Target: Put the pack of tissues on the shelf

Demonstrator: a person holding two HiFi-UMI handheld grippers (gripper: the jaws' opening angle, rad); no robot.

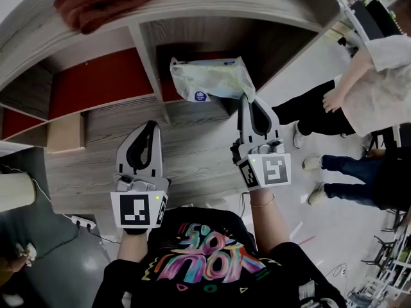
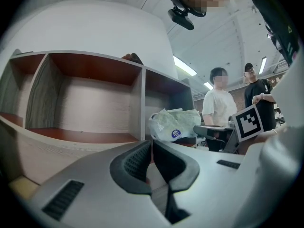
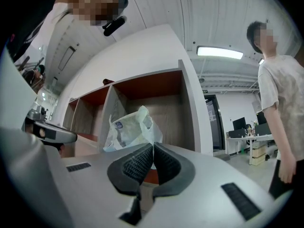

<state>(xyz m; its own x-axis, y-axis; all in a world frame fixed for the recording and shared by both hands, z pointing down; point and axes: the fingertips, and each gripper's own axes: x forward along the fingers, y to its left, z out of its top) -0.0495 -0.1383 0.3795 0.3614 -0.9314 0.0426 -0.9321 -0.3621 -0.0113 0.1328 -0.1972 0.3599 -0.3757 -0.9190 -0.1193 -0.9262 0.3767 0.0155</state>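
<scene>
Upper centre of the head view, your right hand-held gripper (image 1: 248, 102) pinches the pack of tissues (image 1: 210, 79) by its wrapper corner at the shelf (image 1: 192, 117) opening. Your left hand-held gripper (image 1: 150, 128) is closed and empty.

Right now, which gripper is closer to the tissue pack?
Right. The right gripper pinches the pack of tissues by its corner; the left gripper sits apart, to its left.
</scene>
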